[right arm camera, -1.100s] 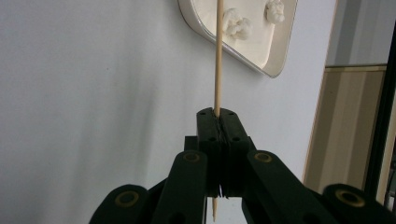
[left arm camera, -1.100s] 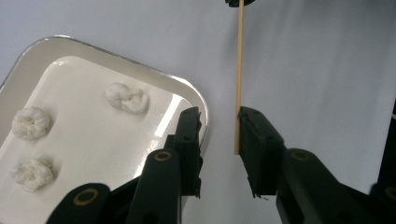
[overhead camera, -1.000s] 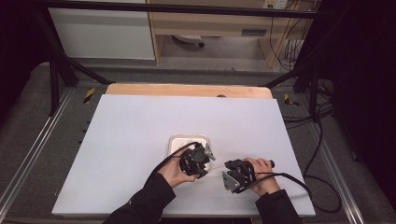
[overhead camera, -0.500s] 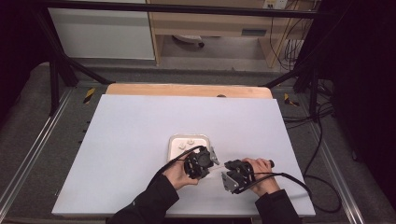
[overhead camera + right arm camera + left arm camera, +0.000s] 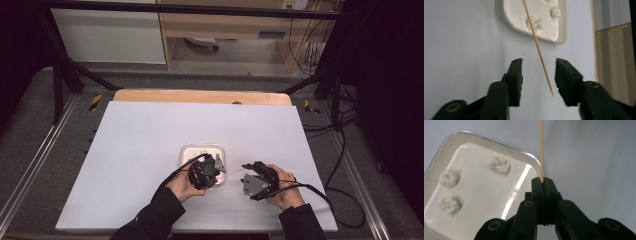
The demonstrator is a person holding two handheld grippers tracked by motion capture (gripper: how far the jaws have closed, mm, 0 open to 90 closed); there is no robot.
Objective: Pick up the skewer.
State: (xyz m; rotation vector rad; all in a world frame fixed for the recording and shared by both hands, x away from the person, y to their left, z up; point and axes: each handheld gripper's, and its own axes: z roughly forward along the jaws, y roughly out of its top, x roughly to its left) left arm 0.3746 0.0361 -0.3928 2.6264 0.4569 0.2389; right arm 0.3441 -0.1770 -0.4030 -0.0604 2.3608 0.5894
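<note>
Beside the white tray [image 5: 456, 140], the left gripper [image 5: 542, 182] is pinching a wooden skewer [image 5: 541, 147] while the right gripper [image 5: 538, 75] is holding its jaws spread around the skewer's tip

so i'm looking at a white table top [image 5: 150, 150] with a strip of bare wood [image 5: 200, 96] along its far edge. only thing sitting directly on it that i can see is a white tray [image 5: 192, 151] with rounded corners, near the middle, a bit toward the near side. the tray has three small white fluffy lumps [image 5: 498, 164] in it, spread apart.
</note>
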